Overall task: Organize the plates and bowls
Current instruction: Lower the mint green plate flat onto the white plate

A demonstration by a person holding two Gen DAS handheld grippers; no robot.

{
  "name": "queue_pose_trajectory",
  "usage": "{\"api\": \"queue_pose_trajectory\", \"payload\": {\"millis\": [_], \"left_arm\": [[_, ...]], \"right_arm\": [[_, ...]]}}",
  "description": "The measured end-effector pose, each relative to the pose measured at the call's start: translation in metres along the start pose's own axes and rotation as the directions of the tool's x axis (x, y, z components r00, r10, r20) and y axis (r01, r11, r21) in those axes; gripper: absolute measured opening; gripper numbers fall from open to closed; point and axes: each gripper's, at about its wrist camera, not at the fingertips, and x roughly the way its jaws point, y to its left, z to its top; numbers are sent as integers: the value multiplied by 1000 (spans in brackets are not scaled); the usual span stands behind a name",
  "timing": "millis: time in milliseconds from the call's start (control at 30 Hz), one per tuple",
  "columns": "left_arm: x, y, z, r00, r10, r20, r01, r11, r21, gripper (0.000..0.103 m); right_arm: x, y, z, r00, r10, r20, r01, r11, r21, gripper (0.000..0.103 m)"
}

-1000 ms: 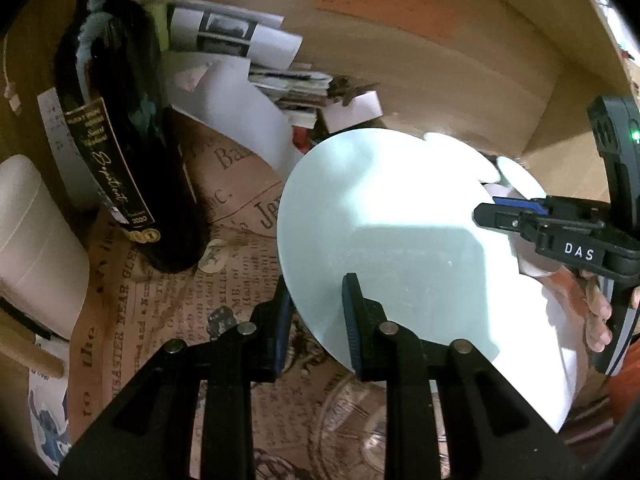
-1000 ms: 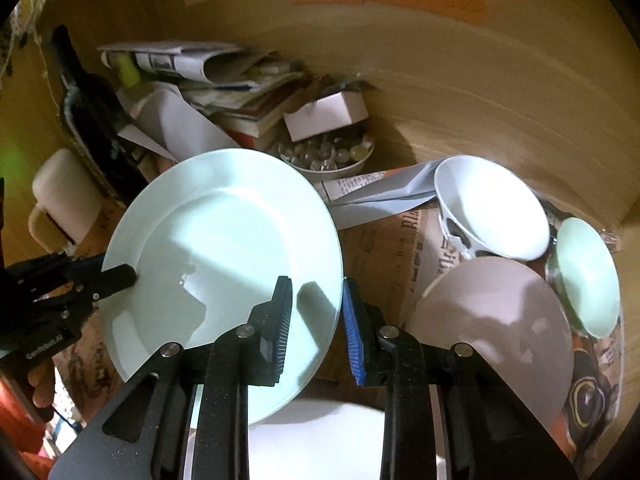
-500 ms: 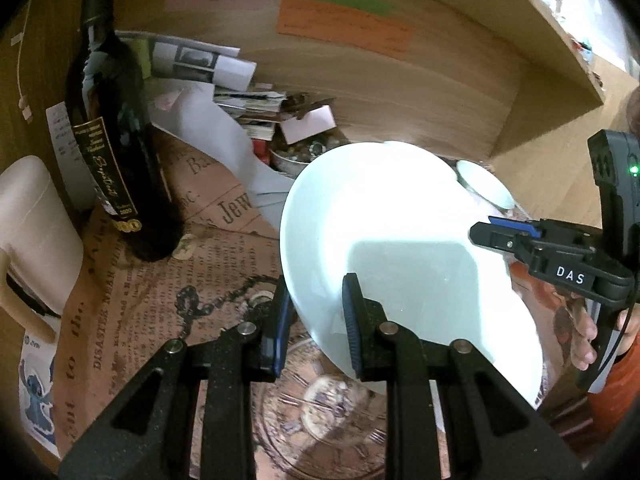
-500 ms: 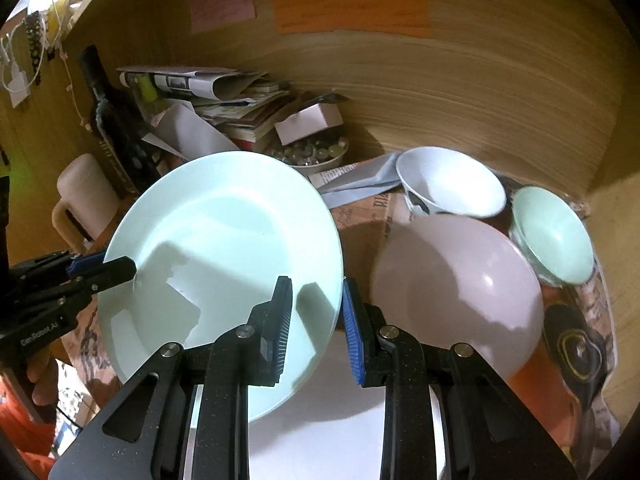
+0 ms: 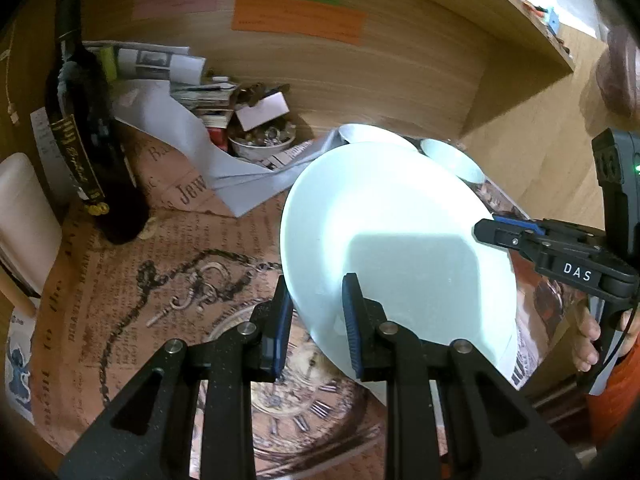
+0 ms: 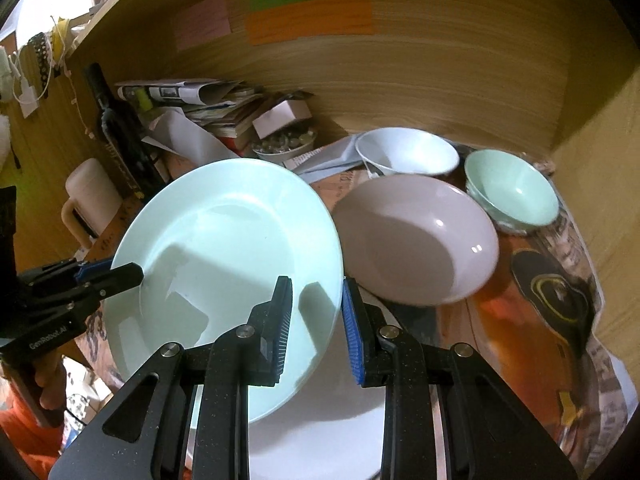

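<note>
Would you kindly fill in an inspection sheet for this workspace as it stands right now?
Surface: newspaper-print paper covering over the wooden alcove floor.
Job's things: round pale-green plate held tilted above the surface; pinkish shallow bowl; white bowl; mint-green bowl; white plate lying under the right gripper.
Clutter: dark wine bottle, stacked papers and magazines, small dish of trinkets, cream mug.
Grippers: left gripper and right gripper each clamp the pale-green plate's rim, on opposite sides.
Cables: white cord hanging at the left wall.
Surroundings: wooden back wall with pink, green and orange sticky notes.
</note>
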Motion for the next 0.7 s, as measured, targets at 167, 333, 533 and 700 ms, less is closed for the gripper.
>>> {"api": "queue_pose_trajectory", "payload": {"millis": [167, 333, 533, 700], "left_arm": [[-2, -14, -7, 1000, -7, -2, 7, 1000, 15, 23], [-1, -27, -16, 1000, -11, -11, 11, 1000, 29, 23], [5, -35, -26, 999, -8, -35, 9, 999, 36, 23], [15, -37, -35, 997, -9, -75, 12, 999, 36, 23]], "right_arm": [[-8, -9, -13, 1000, -7, 0, 7, 1000, 22, 23], [-11, -18, -26, 1000, -10, -8, 10, 999, 48, 23], [-12, -26, -41, 1000, -10, -20, 11, 998, 67, 23], [-10, -29, -50, 999, -10, -32, 12, 996, 83, 23]]}}
